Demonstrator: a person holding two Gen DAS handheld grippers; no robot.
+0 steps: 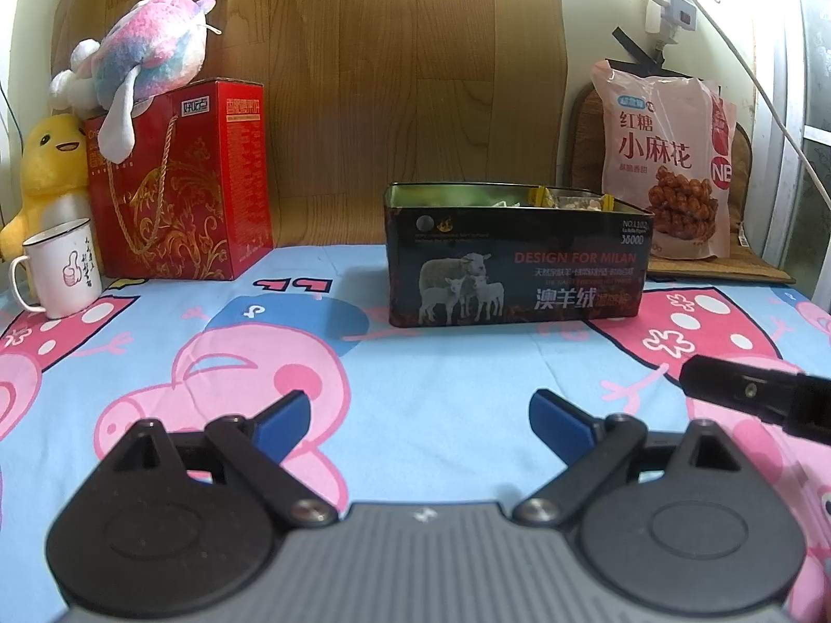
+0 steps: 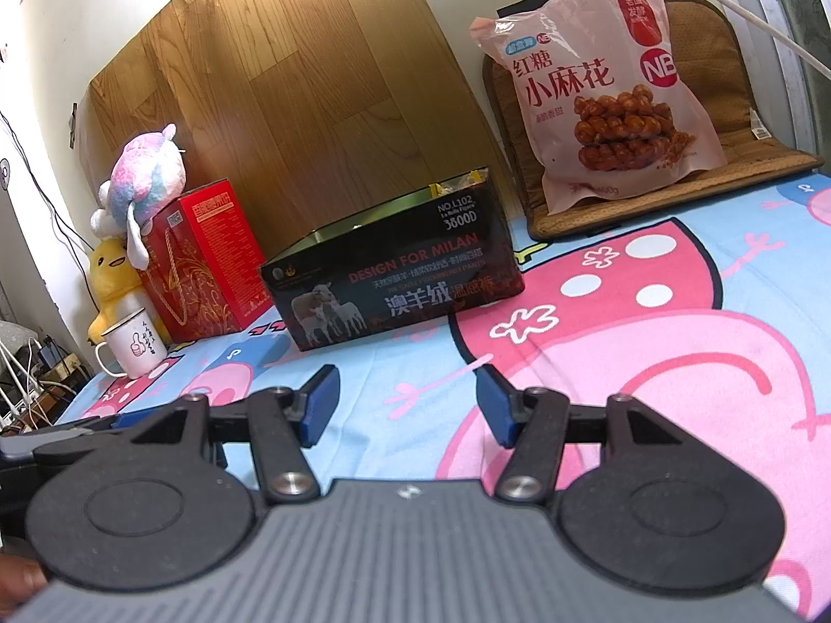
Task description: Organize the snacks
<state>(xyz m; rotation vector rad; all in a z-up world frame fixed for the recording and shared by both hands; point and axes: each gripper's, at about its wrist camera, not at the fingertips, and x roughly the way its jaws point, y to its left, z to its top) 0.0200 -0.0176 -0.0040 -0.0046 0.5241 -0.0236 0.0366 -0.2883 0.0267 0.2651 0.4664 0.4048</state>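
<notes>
Pink snack bag (image 1: 667, 156) propped upright at about 1 o'clock from the left wrist view, leaning on a woven mat (image 1: 722, 265) against the wall, well behind and right of the black tin (image 1: 514, 265). Looks like crinkly, slick plastic, puffy and light-ish, with brittle twisted dough sticks inside judging by the print, so probably best not squeezed across the belly. Safer bet: pinch the flat sealed top edge or a corner. Could flop forward once nudged, being only leaned there. Black tin sitting dead ahead at 12 o'clock, lid off, stiff metal walls, a few yellow-wrapped pieces (image 1: 566, 200) poking above the rim toward its right end; rest of the inside hidden from this low angle. White mug (image 1: 59, 270) at 10 o'clock, contents not visible. Red gift box (image 1: 182, 181) behind it, closed, plush toys on top and beside. Left gripper (image 1: 418, 423) spread wide, nothing between the blue pads. Right gripper (image 2: 407, 405) likewise spread and empty, hovering over the cartoon sheet (image 1: 441, 363).
</notes>
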